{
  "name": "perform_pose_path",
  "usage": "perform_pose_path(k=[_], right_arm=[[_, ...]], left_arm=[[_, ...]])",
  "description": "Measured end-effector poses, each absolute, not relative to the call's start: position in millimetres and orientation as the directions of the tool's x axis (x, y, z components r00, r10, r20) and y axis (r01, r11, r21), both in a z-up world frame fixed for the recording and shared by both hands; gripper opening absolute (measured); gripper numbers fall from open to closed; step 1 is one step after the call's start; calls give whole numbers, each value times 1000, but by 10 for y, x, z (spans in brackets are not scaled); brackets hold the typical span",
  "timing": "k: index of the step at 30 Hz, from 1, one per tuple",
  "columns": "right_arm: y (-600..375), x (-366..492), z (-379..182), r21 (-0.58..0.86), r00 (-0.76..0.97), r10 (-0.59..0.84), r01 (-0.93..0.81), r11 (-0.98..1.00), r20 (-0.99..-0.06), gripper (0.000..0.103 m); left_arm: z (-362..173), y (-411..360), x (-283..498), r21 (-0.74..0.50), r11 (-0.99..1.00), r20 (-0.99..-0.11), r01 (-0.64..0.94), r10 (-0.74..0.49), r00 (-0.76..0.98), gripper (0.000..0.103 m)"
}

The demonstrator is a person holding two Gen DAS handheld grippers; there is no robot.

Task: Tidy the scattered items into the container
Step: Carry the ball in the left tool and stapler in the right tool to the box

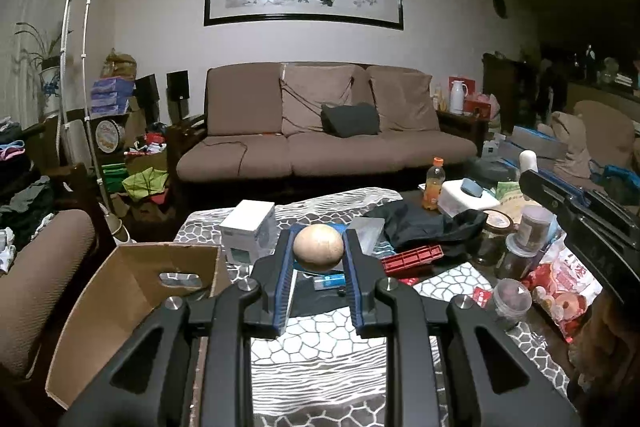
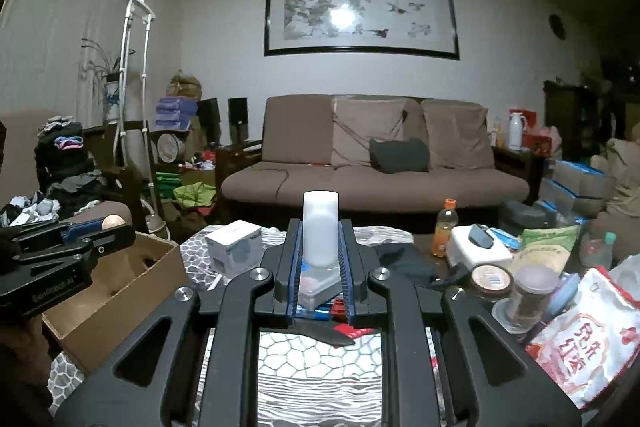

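My left gripper [image 1: 318,247] is shut on a tan wooden egg-shaped ball [image 1: 318,247] and holds it above the patterned table, just right of an open cardboard box [image 1: 132,279]. My right gripper [image 2: 320,247] is shut on an upright white bottle [image 2: 320,227] with a clear base, also above the table. In the right wrist view the left gripper [image 2: 108,223] shows at the left over the box [image 2: 120,291], with the ball [image 2: 113,221] peeking out. In the left wrist view the right gripper's body [image 1: 580,223] and the bottle's top [image 1: 528,159] show at the right.
On the table lie a white carton [image 1: 248,231], a red plastic piece [image 1: 412,257], dark cloth [image 1: 424,223], an orange drink bottle [image 1: 434,187], a white box [image 1: 466,201], jars [image 1: 524,231] and a red snack bag [image 2: 580,343]. A brown sofa [image 1: 320,131] stands behind.
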State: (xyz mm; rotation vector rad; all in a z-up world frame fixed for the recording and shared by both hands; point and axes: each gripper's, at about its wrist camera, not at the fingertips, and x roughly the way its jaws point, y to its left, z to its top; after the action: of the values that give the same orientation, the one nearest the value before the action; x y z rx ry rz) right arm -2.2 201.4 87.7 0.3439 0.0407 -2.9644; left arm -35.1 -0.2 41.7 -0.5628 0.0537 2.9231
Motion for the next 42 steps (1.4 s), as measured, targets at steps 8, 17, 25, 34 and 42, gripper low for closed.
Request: perform_pose_path(k=[8, 17, 25, 34, 42], right_arm=[[1768, -38, 845, -20, -952, -204, 214, -977, -229, 16], [1514, -72, 798, -22, -936, -251, 264, -964, -247, 16], [1250, -27, 816, -19, -922, -301, 315, -949, -242, 16], [980, -39, 730, -16, -893, -366, 383, -924, -264, 16], [692, -100, 600, 40, -826, -469, 482, -875, -312, 16]], left_arm=[[408, -251, -352, 6, -995, -409, -97, 86, -909, 24], [397, -511, -326, -3, -998, -421, -59, 55, -905, 24], [432, -650, -296, 8, -999, -429, -41, 34, -903, 24], [425, -910, -218, 27, -1000, -437, 4, -16, -899, 24], [418, -1275, -214, 3, -997, -482, 73, -65, -874, 24]])
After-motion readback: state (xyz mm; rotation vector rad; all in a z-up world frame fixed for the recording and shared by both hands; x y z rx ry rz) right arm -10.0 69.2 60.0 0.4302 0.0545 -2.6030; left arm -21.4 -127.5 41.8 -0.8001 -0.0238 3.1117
